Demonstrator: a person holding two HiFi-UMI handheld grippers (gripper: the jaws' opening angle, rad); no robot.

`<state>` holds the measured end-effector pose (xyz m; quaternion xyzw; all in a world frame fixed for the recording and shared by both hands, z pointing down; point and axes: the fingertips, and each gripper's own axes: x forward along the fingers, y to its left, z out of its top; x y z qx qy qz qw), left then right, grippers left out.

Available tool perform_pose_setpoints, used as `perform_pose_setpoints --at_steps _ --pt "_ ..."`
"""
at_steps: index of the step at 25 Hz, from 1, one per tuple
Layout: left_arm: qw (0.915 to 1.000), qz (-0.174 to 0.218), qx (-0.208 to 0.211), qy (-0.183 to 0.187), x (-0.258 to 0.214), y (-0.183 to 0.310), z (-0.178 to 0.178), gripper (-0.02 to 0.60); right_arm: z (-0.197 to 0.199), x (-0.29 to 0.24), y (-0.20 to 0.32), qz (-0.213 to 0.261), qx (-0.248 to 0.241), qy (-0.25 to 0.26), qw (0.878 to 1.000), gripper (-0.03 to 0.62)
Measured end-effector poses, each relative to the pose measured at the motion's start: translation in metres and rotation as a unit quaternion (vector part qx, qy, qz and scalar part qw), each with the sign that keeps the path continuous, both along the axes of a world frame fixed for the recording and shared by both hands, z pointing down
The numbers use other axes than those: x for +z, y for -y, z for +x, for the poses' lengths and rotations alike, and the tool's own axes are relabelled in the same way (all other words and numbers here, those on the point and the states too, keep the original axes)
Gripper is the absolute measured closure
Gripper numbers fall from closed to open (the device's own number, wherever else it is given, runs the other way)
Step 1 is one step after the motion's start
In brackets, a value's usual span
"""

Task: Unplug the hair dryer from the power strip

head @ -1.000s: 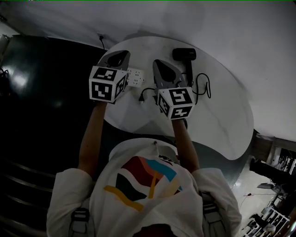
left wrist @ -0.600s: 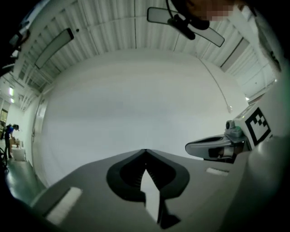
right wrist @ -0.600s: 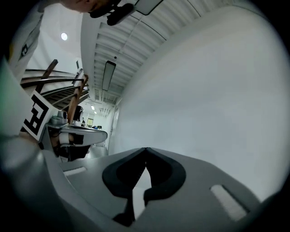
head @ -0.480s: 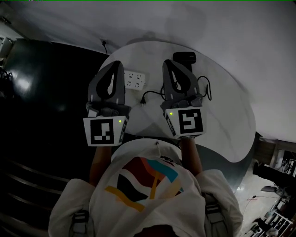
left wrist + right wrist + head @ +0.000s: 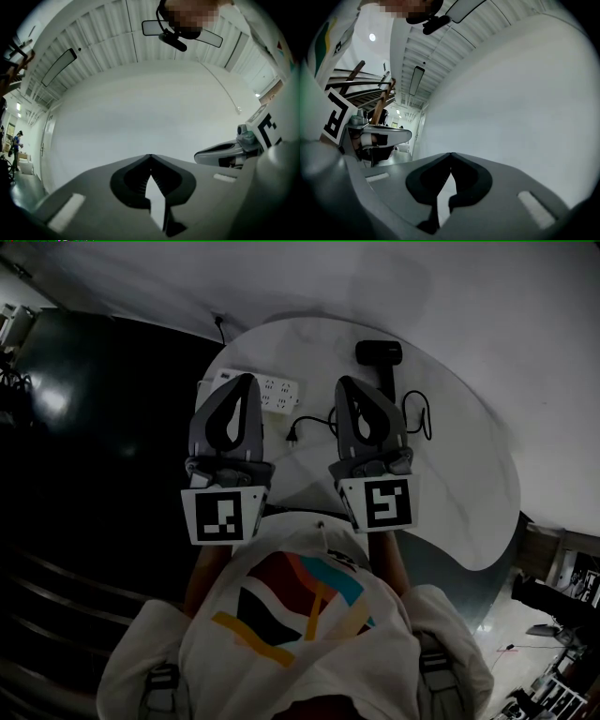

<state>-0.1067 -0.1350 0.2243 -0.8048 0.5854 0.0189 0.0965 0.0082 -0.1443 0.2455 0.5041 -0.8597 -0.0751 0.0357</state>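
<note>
Risk now looks slight, since the job reads as done: the plug lies loose on the white table, just beside the power strip and apart from its sockets. What could go wrong comes mostly from the cord. It runs from the plug at centre frame behind the right gripper and loops out at the right. A gripper coming down carelessly could snag a loop and drag the hair dryer across the top. The strip lies close to the table's upper-left edge, partly behind the left gripper, so a knock there might push it over the rim.

Both tools are closed tip to tip with nothing between the jaws. Each gripper view shows only bare wall and ceiling past the tips, so they seem to be held level above the table, clear of everything.

The hair dryer is a small black unit, lying at the upper centre-right of the head view near the table's far edge, its handle running toward the cord loops. It is too dark to make out detail.
</note>
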Motion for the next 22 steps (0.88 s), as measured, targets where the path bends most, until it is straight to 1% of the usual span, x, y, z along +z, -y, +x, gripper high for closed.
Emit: perform_pose_setpoints --at_steps 11,22 --pt "0.9999 -0.001 -0.014 0.002 -0.004 0.005 -0.005 0.581 0.001 0.006 0.003 -0.015 -0.008 0.007 1.000 0.580" --pt "0.9998 -0.002 -0.019 0.005 -0.003 0.011 -0.007 0.581 -0.003 0.008 0.010 -0.019 -0.017 0.008 1.000 0.580"
